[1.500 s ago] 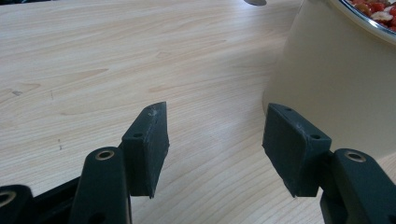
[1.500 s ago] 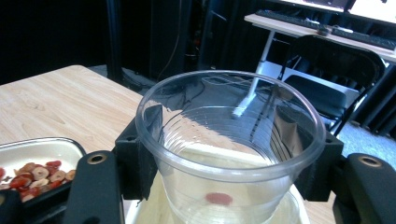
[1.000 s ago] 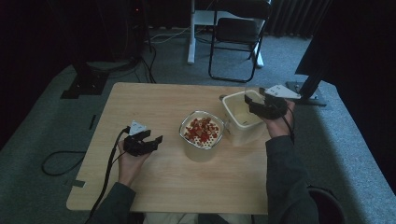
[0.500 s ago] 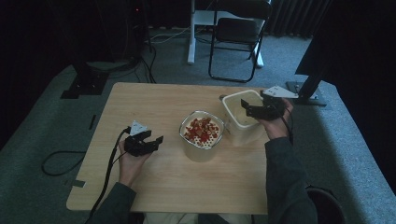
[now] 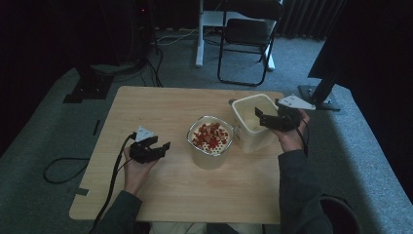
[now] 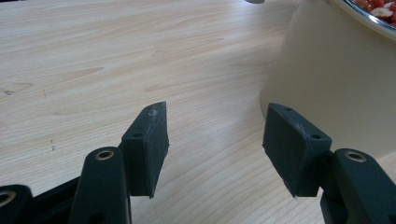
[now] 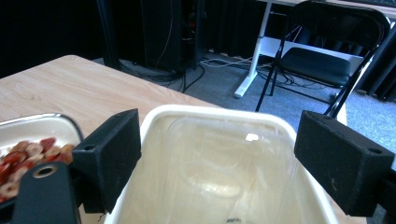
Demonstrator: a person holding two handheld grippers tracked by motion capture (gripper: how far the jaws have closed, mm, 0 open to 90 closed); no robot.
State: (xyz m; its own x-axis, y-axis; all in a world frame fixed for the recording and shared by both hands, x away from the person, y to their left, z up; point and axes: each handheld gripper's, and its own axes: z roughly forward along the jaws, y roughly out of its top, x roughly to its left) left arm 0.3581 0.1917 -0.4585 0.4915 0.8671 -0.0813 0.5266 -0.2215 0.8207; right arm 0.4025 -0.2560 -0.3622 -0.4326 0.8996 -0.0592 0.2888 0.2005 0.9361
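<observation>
- My left gripper (image 5: 157,148) rests open on the surface (image 5: 160,112), at 9 o'clock of the strainer bowl of red pieces (image 5: 210,138).
- My right gripper (image 5: 267,120) hangs open over the empty cream tub (image 5: 246,127) — nothing grasped, so everything remains, I judge.

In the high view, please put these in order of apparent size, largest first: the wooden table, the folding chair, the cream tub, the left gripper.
1. wooden table
2. folding chair, though it stands farther away
3. cream tub
4. left gripper
</observation>
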